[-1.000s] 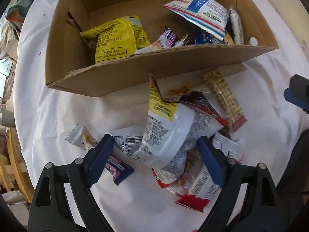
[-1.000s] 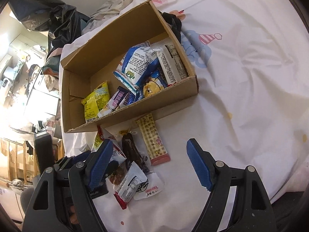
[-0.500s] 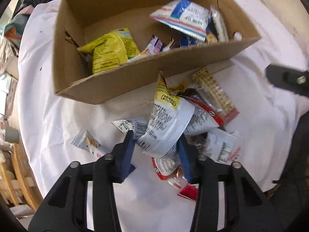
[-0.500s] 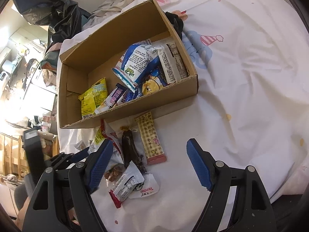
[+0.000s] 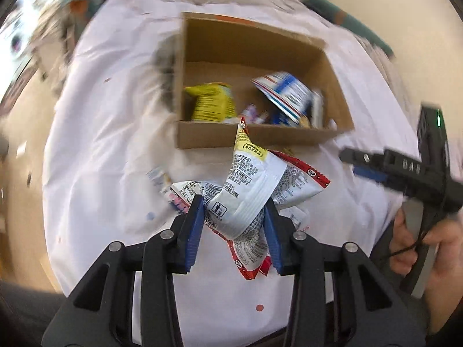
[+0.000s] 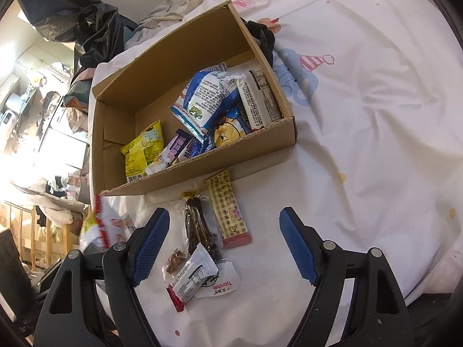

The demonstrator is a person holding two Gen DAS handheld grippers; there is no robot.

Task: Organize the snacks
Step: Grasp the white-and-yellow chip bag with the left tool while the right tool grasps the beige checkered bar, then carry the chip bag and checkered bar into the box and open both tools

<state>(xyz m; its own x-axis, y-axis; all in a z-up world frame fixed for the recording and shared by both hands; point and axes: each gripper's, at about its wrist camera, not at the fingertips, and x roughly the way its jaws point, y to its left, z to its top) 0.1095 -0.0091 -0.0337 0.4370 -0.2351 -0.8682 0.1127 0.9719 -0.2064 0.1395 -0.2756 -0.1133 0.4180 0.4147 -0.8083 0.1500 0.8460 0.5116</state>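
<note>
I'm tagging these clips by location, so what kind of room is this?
Probably a lived-in bedroom: the cardboard box sits on a cartoon-print bedsheet, with a black bag and cluttered shelves behind.

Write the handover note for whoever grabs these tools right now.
Left tool: shut on white snack packets, lifted short of the cardboard box.
Right tool: open, empty, above loose snacks on the white sheet.
Done: several packets in the box, including a yellow bag and a blue-white bag.
Left: drop the held packets in; then the checkered bar, dark stick and small packets.
</note>
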